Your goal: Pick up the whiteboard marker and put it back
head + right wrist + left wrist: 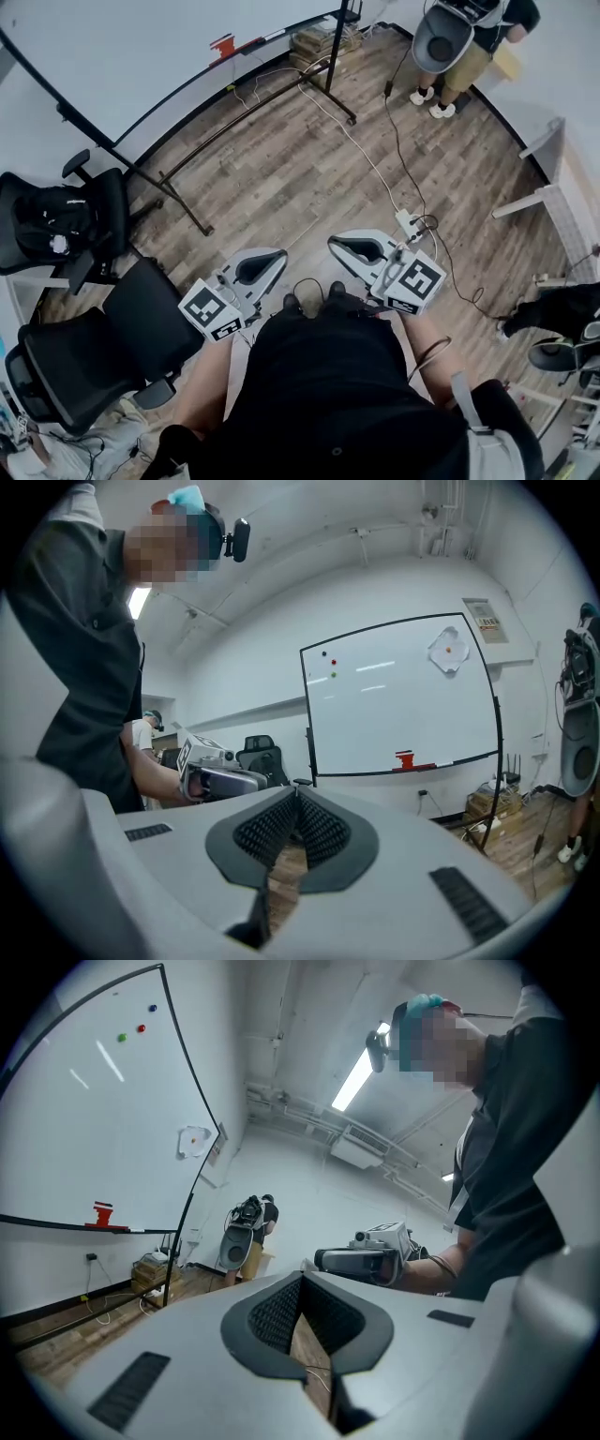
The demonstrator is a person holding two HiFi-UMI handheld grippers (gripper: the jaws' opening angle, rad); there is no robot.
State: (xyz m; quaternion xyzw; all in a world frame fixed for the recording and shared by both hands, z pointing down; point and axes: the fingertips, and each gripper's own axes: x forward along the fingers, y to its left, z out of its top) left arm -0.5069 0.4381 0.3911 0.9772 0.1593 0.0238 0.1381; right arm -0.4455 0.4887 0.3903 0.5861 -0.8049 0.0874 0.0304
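Observation:
A whiteboard (122, 56) on a wheeled black stand is at the far left of the room; it also shows in the right gripper view (398, 700) and the left gripper view (84, 1119). On its tray sits a red block (222, 44), with a thin white stick (274, 36) beside it that may be the marker; it is too small to tell. My left gripper (278, 255) and right gripper (334, 244) are held level in front of my waist, far from the board. Both are shut, tips (302, 1279) (296, 792) meeting, with nothing between them.
Black office chairs (66, 220) (84, 361) stand at the left. A white cable runs over the wood floor to a power strip (410, 225). Cardboard boxes (323, 39) lie by the board's stand. Another person (464, 42) stands at the far right.

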